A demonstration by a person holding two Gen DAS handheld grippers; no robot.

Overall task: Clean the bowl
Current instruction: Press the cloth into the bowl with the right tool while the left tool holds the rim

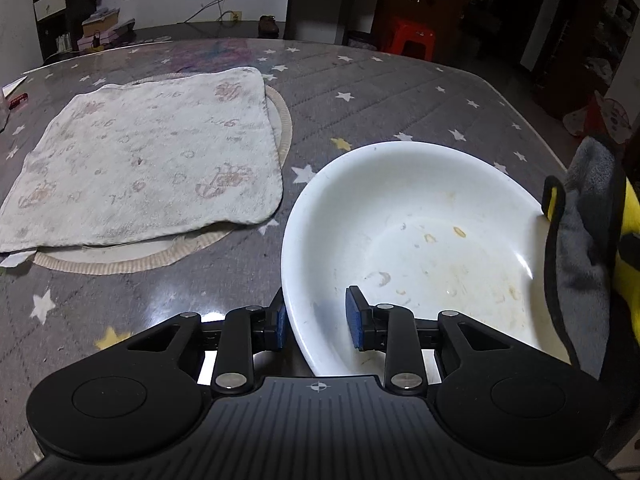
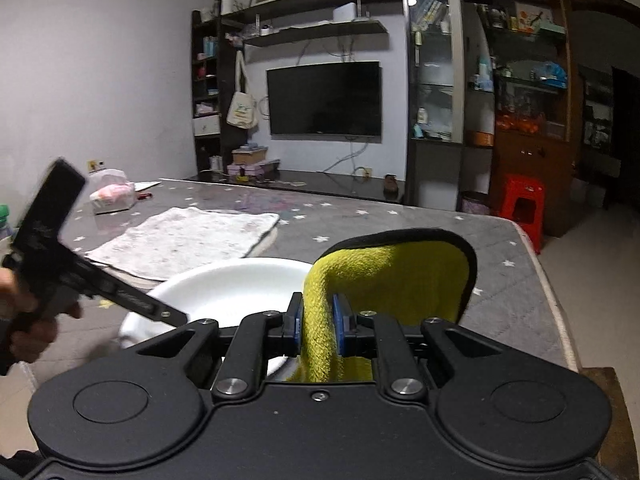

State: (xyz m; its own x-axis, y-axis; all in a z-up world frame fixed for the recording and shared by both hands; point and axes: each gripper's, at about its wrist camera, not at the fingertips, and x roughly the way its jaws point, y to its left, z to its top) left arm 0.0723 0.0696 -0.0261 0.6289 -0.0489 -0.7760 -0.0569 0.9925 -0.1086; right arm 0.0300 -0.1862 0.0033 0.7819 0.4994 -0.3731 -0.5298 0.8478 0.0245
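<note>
my left gripper (image 1: 316,320) sits low and level, its blue pads (image 1: 354,322) parted, one outside and one inside the near rim of the bowl (image 1: 400,240) with a gap on the inner side. my right gripper (image 2: 318,326) has its pads pressed tight on a fold of the yellow cloth (image 2: 384,280). in the right wrist view the left gripper's body is tilted at the left edge, gripped by my left hand (image 2: 24,320), which is blurred.
</note>
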